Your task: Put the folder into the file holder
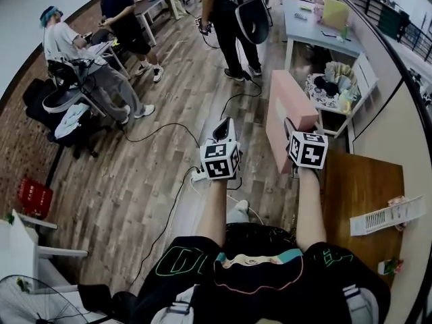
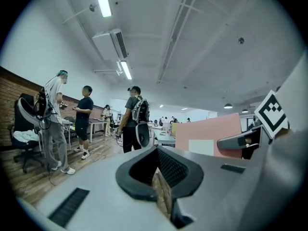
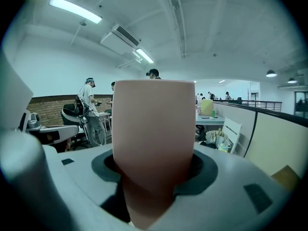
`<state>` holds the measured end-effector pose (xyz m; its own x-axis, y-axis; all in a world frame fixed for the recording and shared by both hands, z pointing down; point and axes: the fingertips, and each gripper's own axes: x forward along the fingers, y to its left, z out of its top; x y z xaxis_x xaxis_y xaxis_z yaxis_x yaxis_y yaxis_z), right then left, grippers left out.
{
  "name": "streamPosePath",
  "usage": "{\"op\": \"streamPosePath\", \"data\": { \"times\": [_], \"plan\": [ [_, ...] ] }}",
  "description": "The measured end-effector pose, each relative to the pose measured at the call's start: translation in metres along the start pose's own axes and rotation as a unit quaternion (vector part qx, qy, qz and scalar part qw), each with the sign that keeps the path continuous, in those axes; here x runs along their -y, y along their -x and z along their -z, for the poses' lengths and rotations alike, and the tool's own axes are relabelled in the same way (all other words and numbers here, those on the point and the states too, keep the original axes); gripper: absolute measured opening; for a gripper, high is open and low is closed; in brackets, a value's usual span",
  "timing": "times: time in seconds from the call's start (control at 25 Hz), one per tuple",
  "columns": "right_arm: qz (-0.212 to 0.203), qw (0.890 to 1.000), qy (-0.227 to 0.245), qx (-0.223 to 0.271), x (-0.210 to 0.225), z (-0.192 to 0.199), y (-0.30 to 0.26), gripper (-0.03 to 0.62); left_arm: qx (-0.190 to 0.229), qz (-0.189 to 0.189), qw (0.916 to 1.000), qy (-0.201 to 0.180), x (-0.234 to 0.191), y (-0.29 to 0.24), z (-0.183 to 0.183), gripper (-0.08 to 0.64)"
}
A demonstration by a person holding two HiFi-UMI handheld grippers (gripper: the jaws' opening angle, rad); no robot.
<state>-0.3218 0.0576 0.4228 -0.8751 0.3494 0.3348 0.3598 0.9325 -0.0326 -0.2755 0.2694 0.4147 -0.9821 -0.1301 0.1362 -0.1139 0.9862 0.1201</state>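
Head view: the right gripper (image 1: 291, 128) is clamped on the pink folder (image 1: 287, 106). It holds the folder up in the air, by the edge of the brown table (image 1: 358, 187). The left gripper (image 1: 228, 125) has its jaws together, with nothing in them. A white rack with slits (image 1: 386, 216) lies on the table, apart from the folder. A red basket (image 1: 34, 196) sits on the floor, far left. I cannot tell what is in it.

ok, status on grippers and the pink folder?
Right gripper shut on thick pink folder, held out beside brown wooden table. Left gripper empty, jaws together. File holder not made out; nothing blocking seen.
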Motion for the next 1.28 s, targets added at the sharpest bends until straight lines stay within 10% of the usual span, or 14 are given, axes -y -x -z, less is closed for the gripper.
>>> {"op": "streamPosePath", "data": {
  "times": [0.48, 1.28],
  "plan": [
    [-0.052, 0.998, 0.025, 0.010, -0.071, -0.034, -0.087, 0.278, 0.017, -0.051, 0.9981, 0.030, -0.104, -0.032, -0.015, 0.000],
    [0.078, 0.996, -0.014, 0.032, 0.023, -0.071, -0.122, 0.278, 0.011, 0.097, 0.9950, 0.018, -0.049, -0.177, -0.042, 0.001]
  ]
}}
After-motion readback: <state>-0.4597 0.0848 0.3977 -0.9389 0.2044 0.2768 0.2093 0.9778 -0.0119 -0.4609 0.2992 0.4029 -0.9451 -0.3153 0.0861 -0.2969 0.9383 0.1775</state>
